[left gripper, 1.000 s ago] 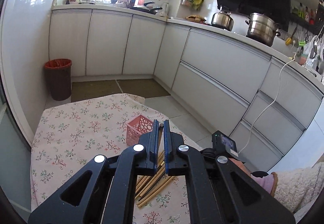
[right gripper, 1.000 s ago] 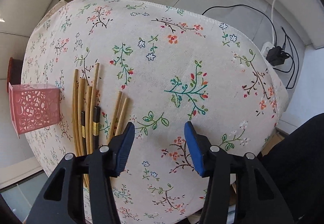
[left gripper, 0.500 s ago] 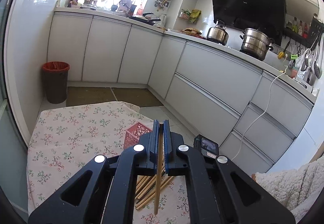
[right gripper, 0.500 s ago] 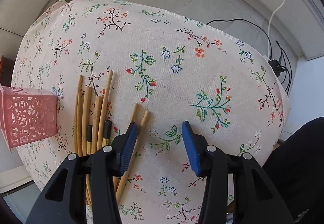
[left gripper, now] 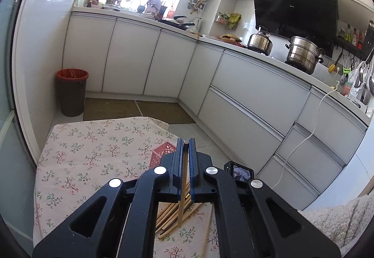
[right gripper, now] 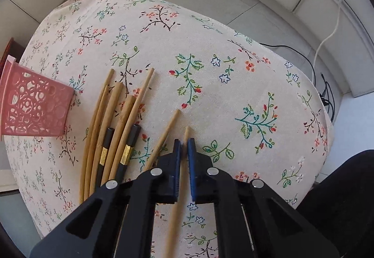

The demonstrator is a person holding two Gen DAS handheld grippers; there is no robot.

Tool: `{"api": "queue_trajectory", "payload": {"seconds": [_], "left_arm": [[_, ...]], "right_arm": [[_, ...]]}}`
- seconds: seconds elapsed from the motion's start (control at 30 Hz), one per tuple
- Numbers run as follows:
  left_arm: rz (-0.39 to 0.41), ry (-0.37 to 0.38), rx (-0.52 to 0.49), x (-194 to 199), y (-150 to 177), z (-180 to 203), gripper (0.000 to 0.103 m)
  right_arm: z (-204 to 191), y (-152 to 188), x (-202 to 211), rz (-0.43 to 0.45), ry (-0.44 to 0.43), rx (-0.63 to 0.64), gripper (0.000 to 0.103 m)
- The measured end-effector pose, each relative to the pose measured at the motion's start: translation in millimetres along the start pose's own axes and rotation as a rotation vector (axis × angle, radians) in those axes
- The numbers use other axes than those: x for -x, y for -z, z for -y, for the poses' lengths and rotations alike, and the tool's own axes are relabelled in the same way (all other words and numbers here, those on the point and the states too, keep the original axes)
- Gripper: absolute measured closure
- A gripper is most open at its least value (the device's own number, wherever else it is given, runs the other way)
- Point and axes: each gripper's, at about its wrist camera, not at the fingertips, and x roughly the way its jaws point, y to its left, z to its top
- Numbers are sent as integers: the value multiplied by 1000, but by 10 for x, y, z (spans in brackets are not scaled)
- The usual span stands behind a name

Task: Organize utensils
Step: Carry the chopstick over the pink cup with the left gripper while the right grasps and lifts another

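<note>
My left gripper (left gripper: 185, 141) is shut on one bamboo chopstick (left gripper: 181, 199), which hangs down between the blue pads above the table. Below it lies a pile of bamboo chopsticks (left gripper: 168, 213), and a pink lattice basket (left gripper: 161, 153) stands just beyond. In the right wrist view my right gripper (right gripper: 184, 141) points down at the cloth, its jaws closing onto a single chopstick (right gripper: 174, 223), with the pads pressing on it. Another loose chopstick (right gripper: 164, 135) lies just to its left. Further left are the chopstick pile (right gripper: 112, 122), two of them with black handles, and the pink basket (right gripper: 35, 108).
The table wears a floral cloth (right gripper: 233, 71) whose rounded edge drops to a tiled floor with black cables (right gripper: 325, 94). A dark trouser leg (right gripper: 339, 199) is at the lower right. White kitchen cabinets (left gripper: 245, 94) and a bin (left gripper: 71, 92) stand beyond; a fleece sleeve (left gripper: 339, 218) shows.
The right gripper slid left toward the chopsticks and its jaws closed from wide apart onto one chopstick. The left gripper rose slightly with its chopstick.
</note>
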Motion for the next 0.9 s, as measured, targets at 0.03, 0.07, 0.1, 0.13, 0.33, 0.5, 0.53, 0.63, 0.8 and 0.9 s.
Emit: {"api": "queue_trajectory", "payload": {"seconds": [0.03, 0.07, 0.1, 0.13, 0.33, 0.5, 0.53, 0.63, 0.8, 0.9], "left_arm": [[-1, -4, 2, 4, -6, 9, 99], [0, -9, 3, 7, -16, 20, 99], [2, -14, 3, 12, -24, 37, 99], [2, -17, 1, 14, -32, 63, 99], [5, -38, 2, -26, -102, 188, 99], [1, -51, 19, -185, -243, 258, 99], [1, -55, 18, -226, -281, 279, 99], [8, -70, 6, -367, -429, 350, 99], [49, -92, 4, -595, -748, 408, 99], [80, -102, 11, -733, -955, 419, 99]], "right_arm": [[21, 23, 55, 19, -24, 13, 97], [39, 48, 128, 40, -51, 31, 98], [68, 75, 204, 53, -76, 46, 98], [93, 93, 289, 65, -101, 62, 98], [207, 251, 960, 176, -220, 167, 98], [282, 140, 1716, 334, -306, 262, 98], [274, 94, 1864, 363, -325, 272, 98], [174, -61, 2283, 454, -371, 309, 98], [-61, -379, 2848, 604, -412, 347, 98], [-232, -568, 3007, 640, -446, 360, 98]]}}
